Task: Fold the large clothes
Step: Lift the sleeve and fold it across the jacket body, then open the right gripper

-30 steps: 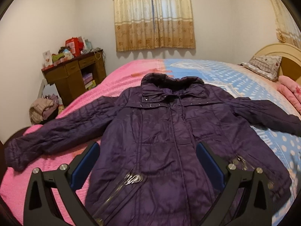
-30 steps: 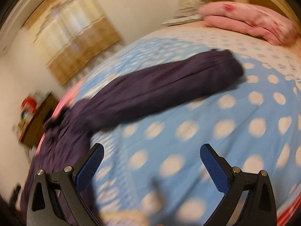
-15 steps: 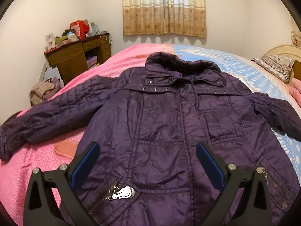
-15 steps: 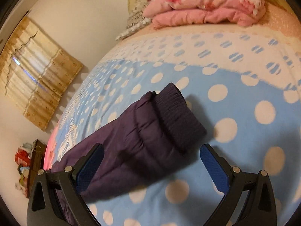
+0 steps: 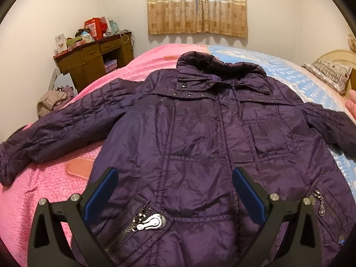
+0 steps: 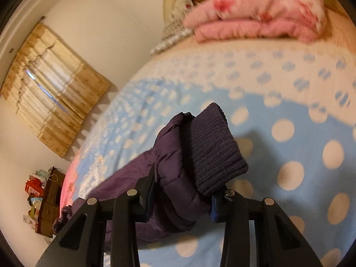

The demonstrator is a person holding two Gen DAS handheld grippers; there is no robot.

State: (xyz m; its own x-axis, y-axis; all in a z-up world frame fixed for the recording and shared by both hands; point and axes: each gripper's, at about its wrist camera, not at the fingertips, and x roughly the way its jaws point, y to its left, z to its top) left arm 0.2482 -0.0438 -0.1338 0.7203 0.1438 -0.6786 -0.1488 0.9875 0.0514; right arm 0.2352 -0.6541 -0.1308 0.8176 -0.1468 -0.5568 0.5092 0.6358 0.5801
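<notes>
A dark purple quilted jacket (image 5: 200, 133) lies face up on the bed, zipped, with both sleeves spread out. My left gripper (image 5: 174, 173) hovers open over the jacket's lower front, and nothing sits between its blue pads. In the right wrist view the jacket's right sleeve (image 6: 173, 166) runs between the fingers of my right gripper (image 6: 182, 191). Its jaws are closing and pinch the sleeve just behind the ribbed knit cuff (image 6: 213, 146), which sticks up past the fingertips.
The bed cover is pink (image 5: 44, 200) on the left and blue with white dots (image 6: 289, 155) on the right. A folded pink blanket (image 6: 255, 15) and a pillow (image 5: 329, 75) lie at the headboard. A cluttered wooden desk (image 5: 93, 60) and a clothes heap (image 5: 53, 102) stand beside the bed.
My right gripper swung along the sleeve to its cuff end and closed around it. My left gripper came closer and lower over the jacket front, staying open.
</notes>
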